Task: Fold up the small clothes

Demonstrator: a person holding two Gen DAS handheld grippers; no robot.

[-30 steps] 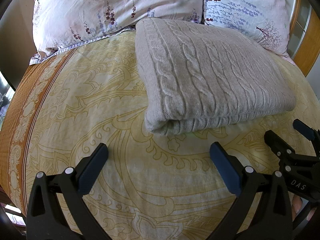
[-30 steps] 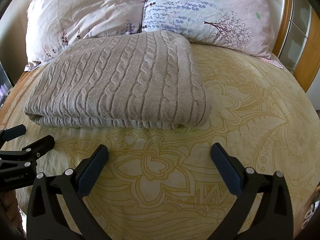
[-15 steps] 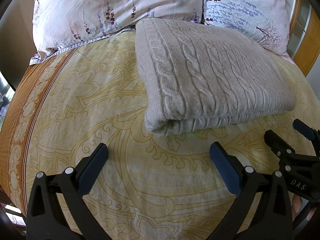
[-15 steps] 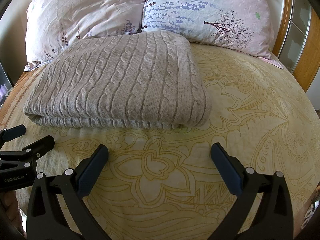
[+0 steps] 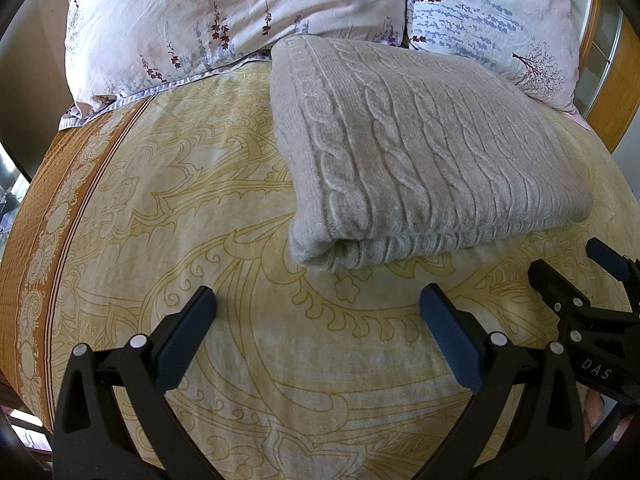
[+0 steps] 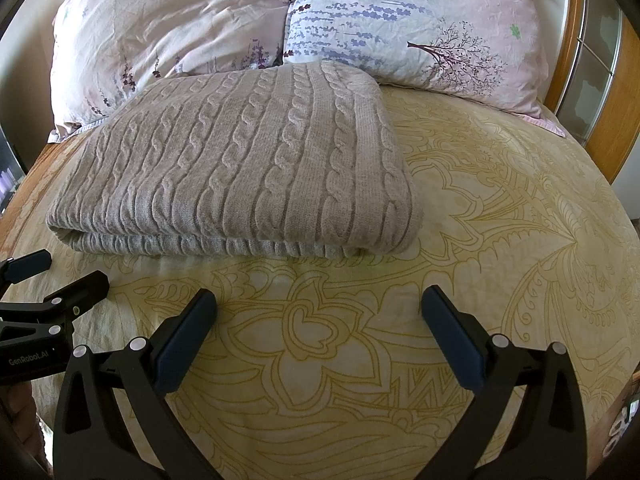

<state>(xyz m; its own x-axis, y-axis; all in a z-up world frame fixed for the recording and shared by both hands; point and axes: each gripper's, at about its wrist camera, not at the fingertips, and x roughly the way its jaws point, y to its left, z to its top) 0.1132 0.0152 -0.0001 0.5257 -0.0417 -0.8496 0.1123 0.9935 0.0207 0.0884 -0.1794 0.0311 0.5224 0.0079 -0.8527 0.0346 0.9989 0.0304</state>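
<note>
A: Layout?
B: Yellow patterned bedspread (image 6: 500, 240) fills the view. Two floral pillows (image 6: 400, 20) at far edge. Folded beige cable-knit sweater (image 6: 240, 168) lies mid-bed, its far edge touching the pillows.
A: Tongs?
B: Left gripper (image 5: 316, 320) and right gripper (image 6: 318, 316) both released, empty, over bare sheet near the sweater's near edge. Nothing between them and it.

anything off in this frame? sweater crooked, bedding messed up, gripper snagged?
Nothing stands out. The cable-knit sweater lies folded in a neat rectangle on the yellow bedspread, its far edge against the pillows. The left hand-held gripper and right hand-held gripper are open, short of the sweater and holding nothing.
</note>
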